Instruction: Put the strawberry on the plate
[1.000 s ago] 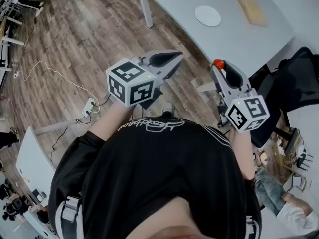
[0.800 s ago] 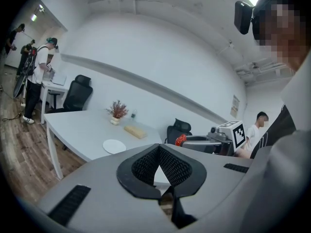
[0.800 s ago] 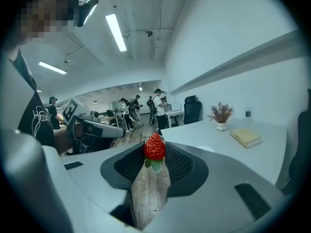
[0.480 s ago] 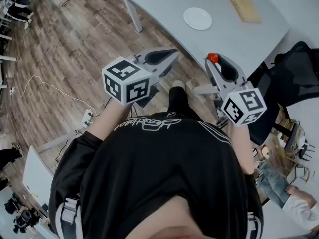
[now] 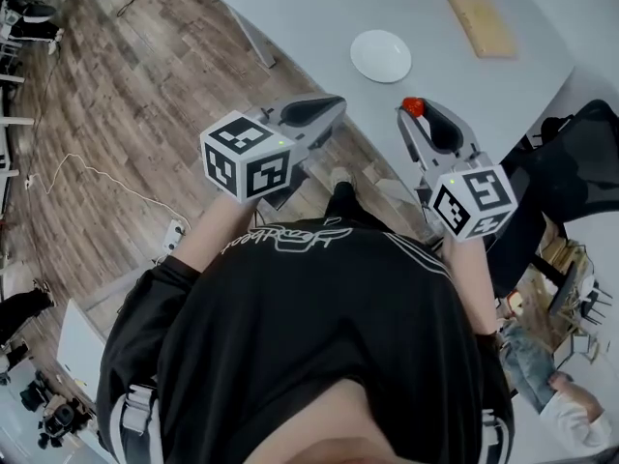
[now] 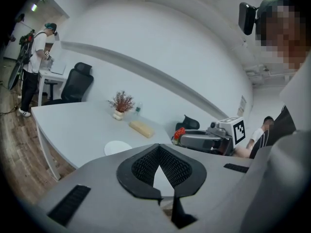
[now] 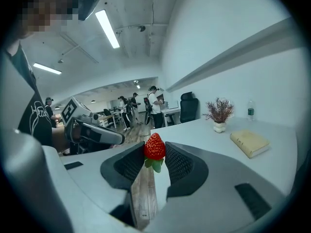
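A red strawberry [image 5: 413,106] with green leaves [image 7: 154,147] is pinched between the tips of my right gripper [image 5: 411,114], which is shut on it. It hangs in the air just over the near edge of the white table [image 5: 319,17]. The white plate [image 5: 380,55] lies on the table a short way beyond the strawberry, bare. My left gripper [image 5: 334,104] hovers level with the right one, over the floor beside the table edge. Its tips [image 6: 159,147] meet with nothing between them. In the left gripper view the plate [image 6: 118,148] shows ahead and the strawberry [image 6: 179,132] to the right.
A tan block [image 5: 482,24] lies on the table beyond the plate, and a small potted plant [image 6: 121,103] stands further back. A black office chair [image 5: 571,162] is to my right. A table leg [image 5: 253,39] and floor cables [image 5: 106,177] lie to the left.
The table and plate have drawn nearer in the head view. The right gripper with the strawberry now reaches over the table's edge; both grippers keep their grip state.
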